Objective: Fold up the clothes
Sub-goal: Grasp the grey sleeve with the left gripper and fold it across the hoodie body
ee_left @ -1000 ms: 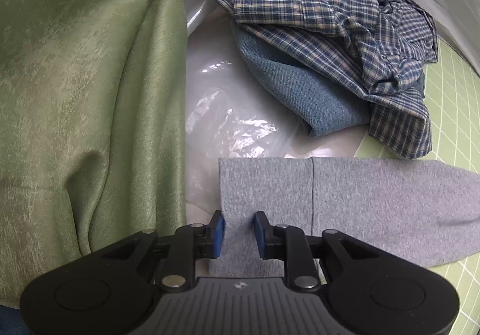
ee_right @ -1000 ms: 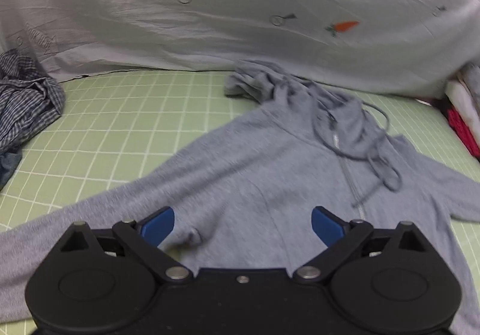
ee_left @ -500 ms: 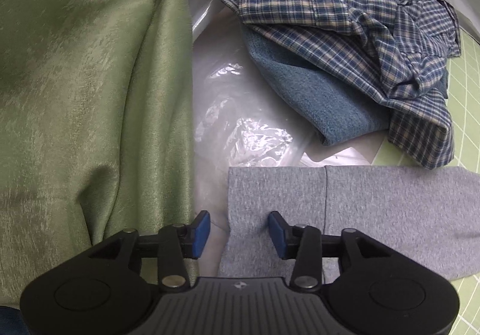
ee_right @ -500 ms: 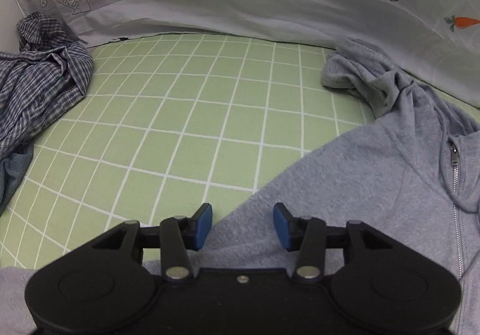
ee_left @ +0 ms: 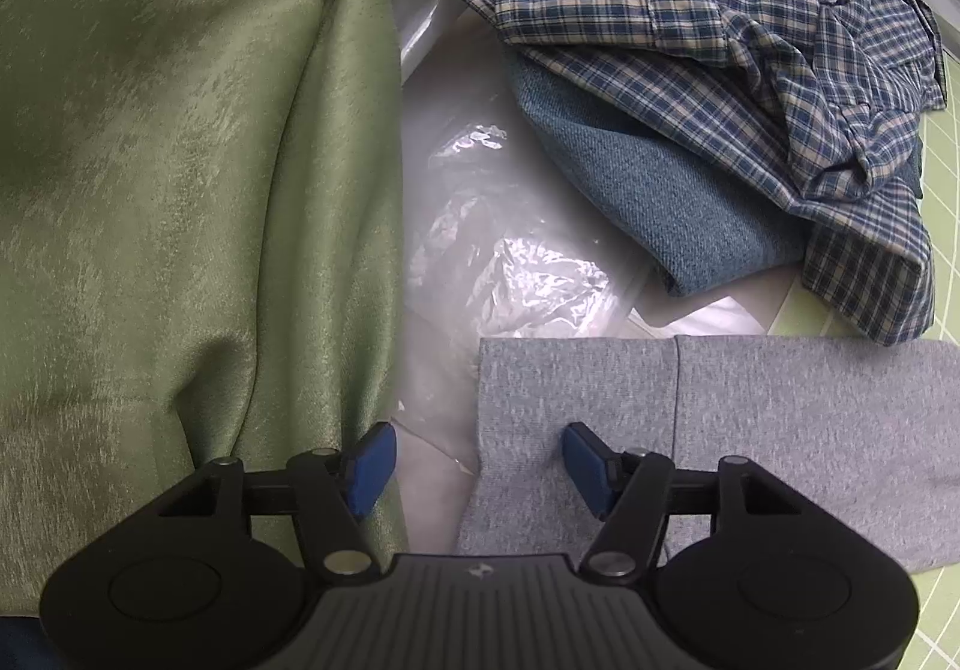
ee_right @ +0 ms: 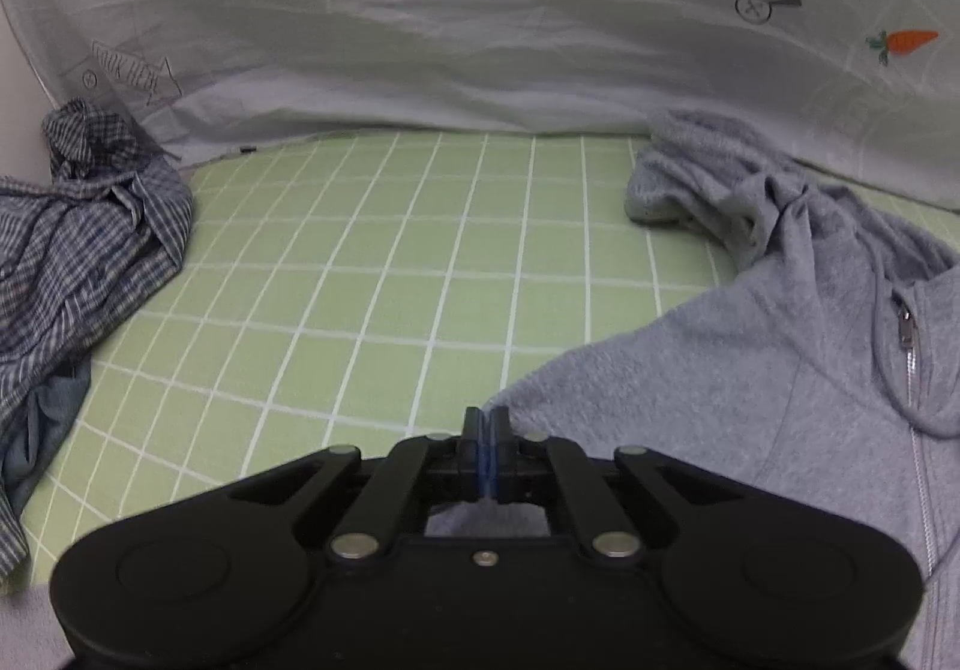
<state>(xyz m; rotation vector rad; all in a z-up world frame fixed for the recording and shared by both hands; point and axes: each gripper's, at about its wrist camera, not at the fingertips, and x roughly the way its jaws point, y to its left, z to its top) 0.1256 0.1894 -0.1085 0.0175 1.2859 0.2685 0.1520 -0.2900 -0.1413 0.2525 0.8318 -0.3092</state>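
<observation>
A grey zip hoodie (ee_right: 750, 382) lies spread on the green grid mat (ee_right: 390, 280), its hood (ee_right: 720, 178) bunched at the back right. My right gripper (ee_right: 486, 421) is shut on the hoodie's left edge, where the cloth rises into the blue pads. In the left wrist view the hoodie's sleeve (ee_left: 780, 430) runs in from the right. Its cuff (ee_left: 570, 382) ends between the jaws of my left gripper (ee_left: 477, 451). Those jaws are opening and the pads stand clear of the cloth, one on each side of the cuff's end.
A crumpled blue plaid shirt (ee_left: 690, 10) lies on a folded blue denim piece (ee_left: 648, 190) beyond the cuff, also at the mat's left (ee_right: 78, 250). Clear plastic (ee_left: 510, 262) lies under the cuff. Green drape (ee_left: 180, 190) fills the left. A white printed sheet (ee_right: 480, 40) backs the mat.
My left gripper's jaws have spread wide apart around the cuff. My right gripper has moved left across the hoodie and closed from wide open onto its edge.
</observation>
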